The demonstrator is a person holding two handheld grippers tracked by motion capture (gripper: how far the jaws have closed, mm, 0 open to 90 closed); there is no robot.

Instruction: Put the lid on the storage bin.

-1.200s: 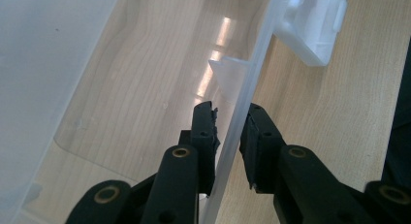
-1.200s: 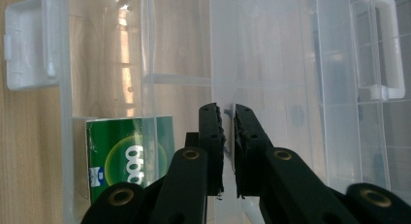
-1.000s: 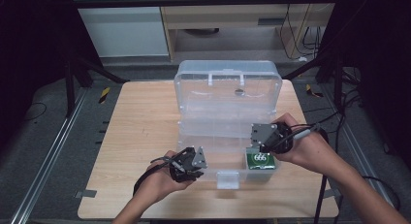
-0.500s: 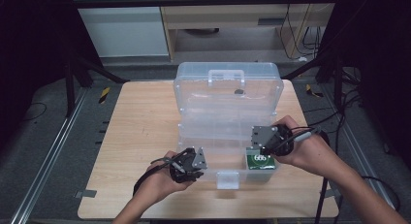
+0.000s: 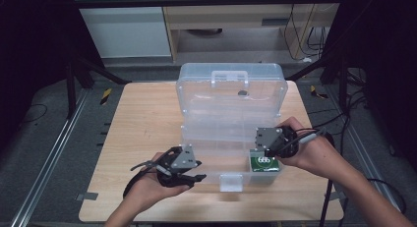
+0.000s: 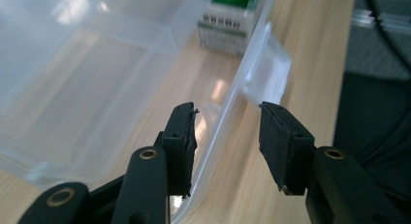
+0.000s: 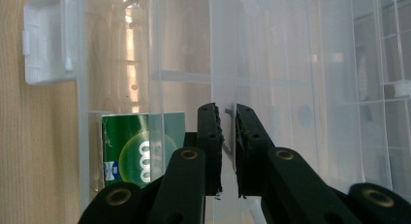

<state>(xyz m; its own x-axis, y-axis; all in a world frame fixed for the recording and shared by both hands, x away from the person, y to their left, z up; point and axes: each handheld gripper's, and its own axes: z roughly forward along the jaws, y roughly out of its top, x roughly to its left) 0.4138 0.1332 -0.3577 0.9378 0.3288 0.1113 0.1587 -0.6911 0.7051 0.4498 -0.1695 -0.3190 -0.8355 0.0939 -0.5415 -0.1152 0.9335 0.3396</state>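
Glossy clear plastic box (image 5: 231, 114) holds squarish, seemingly cardboard green carton (image 5: 264, 163).

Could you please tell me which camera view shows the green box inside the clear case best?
The right gripper view: the green box lies close, its printed top readable. The high view shows it small by the right tongs; the left gripper view cuts it off.

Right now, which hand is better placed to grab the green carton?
Probably left: the left gripper, jaws just opening, straddles the box rim, green carton ahead. The right gripper is clamped on a clear divider.
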